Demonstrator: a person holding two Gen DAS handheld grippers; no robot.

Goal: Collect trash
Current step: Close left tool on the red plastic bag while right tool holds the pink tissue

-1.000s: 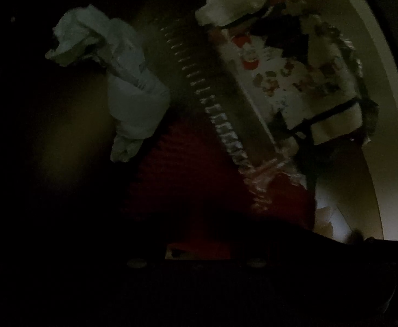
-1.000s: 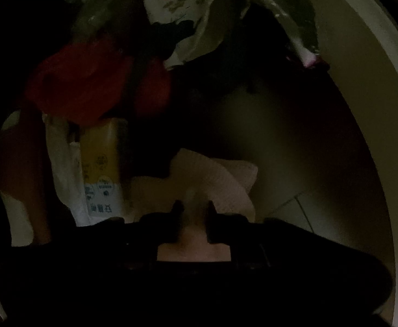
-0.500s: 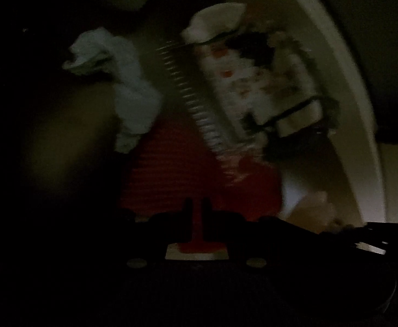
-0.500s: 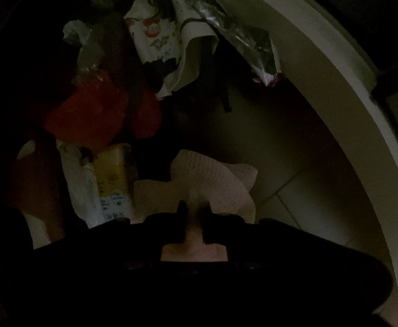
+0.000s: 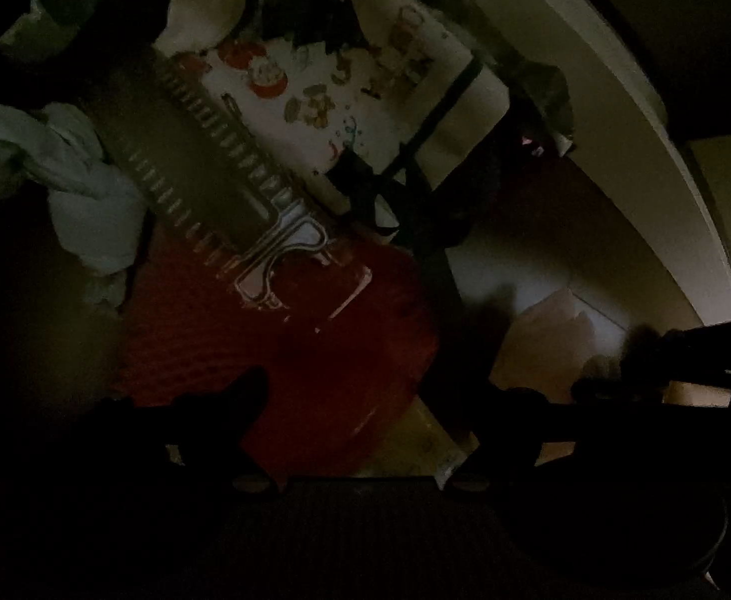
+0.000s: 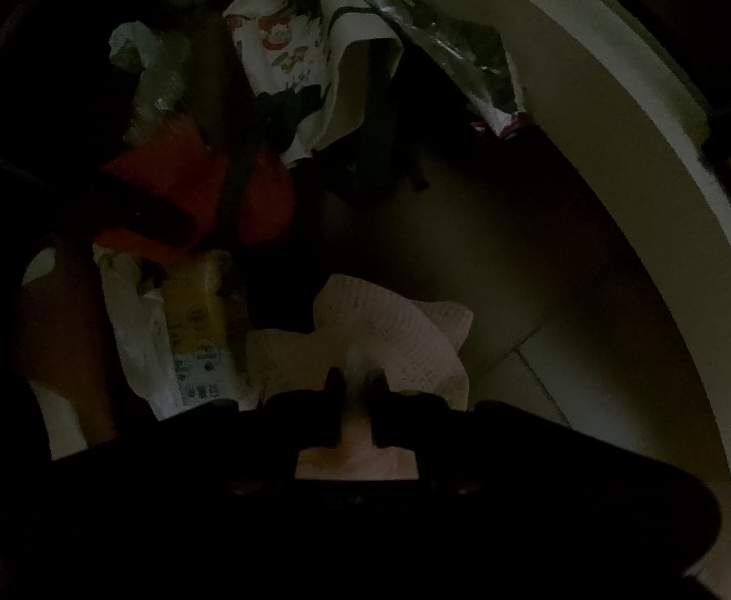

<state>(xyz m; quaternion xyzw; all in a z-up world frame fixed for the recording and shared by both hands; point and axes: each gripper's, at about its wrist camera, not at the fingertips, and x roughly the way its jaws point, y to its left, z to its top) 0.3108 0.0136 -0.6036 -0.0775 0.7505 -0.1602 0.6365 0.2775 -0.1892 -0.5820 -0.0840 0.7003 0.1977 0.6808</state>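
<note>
Between right gripper (image 6: pixel 355 375) fingers: pink paper towel (image 6: pixel 390 330), pinched; left gripper (image 5: pixel 360 390) spread.

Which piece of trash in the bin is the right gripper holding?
The pinkish paper towel, pinched in the right gripper; the red wrapper and yellow packet lie apart.

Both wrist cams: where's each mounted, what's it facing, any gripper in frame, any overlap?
Left wrist: looks down into the bin at the red wrapper; left gripper spread open.
Right wrist: same bin, right gripper shut on the pink tissue.
Shared: red wrapper, cartoon-print wrapper, pink tissue, pale rim.
</note>
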